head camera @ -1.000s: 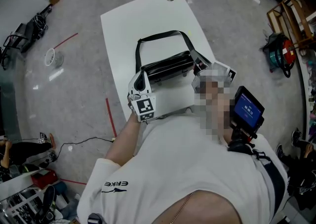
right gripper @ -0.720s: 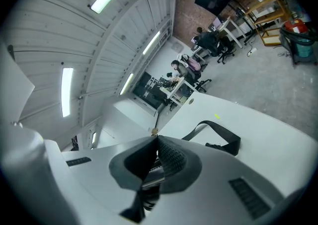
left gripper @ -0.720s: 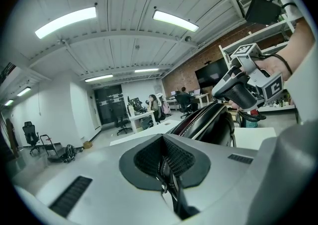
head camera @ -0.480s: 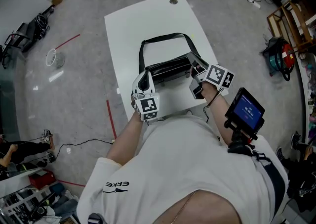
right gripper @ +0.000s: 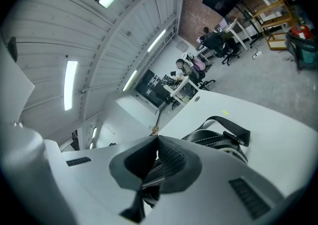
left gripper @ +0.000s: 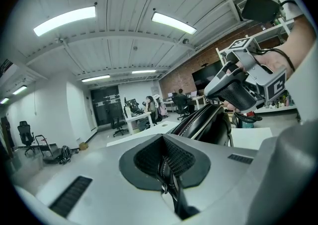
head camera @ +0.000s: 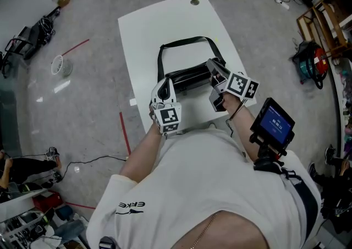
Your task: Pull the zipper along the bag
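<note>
Observer: Jaws of the left gripper (left gripper: 164, 155) are closed, with a thin black piece of the bag (head camera: 190, 76) pinched between the pads. A small metal bit sits in the pinch. It may be the slider, but I cannot confirm that.

Checker: Right side?

Observer: The right gripper (right gripper: 153, 158) is also clamped shut, on black material at the bag's other end. Whether that is a tab or a fold of fabric cannot be told.

Checker: Position of the bag?

Observer: It lies on the white table (head camera: 159, 22), on the half nearer the person, and is held end to end: left gripper at its left end, right gripper at its right end. The strap (head camera: 181, 42) loops away over the table beyond it.

Checker: Progress?

Observer: My judgement is that both grips are set and the bag is braced between them. In the left gripper view the zipper (left gripper: 191, 122) runs from the jaws toward the right gripper, and the teeth there look meshed. How far the slider has travelled, and which way the pull should run, the pictures do not settle. I would log the pull as unfinished and unverified.

Checker: Counts?

Observer: One bag, one zipper line seen, one strap, two grippers, one table
</note>
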`<state>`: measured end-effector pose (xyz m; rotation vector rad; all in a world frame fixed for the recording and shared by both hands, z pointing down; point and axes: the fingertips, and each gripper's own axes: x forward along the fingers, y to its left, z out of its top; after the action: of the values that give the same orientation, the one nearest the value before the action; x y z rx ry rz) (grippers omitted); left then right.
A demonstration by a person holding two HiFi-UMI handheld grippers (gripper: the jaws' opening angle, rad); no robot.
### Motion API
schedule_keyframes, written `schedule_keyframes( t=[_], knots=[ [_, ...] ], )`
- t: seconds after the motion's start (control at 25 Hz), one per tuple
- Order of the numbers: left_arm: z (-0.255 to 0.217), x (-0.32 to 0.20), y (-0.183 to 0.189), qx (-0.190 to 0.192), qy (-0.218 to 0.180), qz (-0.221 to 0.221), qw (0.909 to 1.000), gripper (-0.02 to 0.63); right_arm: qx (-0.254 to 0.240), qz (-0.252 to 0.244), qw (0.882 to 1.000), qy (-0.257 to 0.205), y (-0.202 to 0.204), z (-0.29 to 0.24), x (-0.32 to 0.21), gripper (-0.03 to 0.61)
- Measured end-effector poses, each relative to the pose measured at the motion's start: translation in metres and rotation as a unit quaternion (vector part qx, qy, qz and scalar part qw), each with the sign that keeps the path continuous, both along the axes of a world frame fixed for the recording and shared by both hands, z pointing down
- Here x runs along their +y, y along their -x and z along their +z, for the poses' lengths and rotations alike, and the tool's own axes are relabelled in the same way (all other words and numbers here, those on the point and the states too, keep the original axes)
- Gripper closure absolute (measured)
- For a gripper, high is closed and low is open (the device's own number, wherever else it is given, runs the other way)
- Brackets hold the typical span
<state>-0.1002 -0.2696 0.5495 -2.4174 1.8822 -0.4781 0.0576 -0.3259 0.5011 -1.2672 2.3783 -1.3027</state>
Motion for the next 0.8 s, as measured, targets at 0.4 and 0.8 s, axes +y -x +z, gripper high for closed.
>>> schedule_keyframes(
  t=[0.4, 0.8],
  knots=[
    [-0.003, -0.004, -0.015, -0.001, -0.004, 0.019, 0.9998, 0.611, 0.009, -0.015, 1.000, -0.003, 0.014, -0.003, 0.005, 0.566],
    [-0.005, -0.006, -0.028, -0.001, -0.005, 0.034, 0.9994, 0.611, 0.026, -0.033, 0.999, -0.007, 0.025, -0.002, 0.010, 0.566]
  ],
)
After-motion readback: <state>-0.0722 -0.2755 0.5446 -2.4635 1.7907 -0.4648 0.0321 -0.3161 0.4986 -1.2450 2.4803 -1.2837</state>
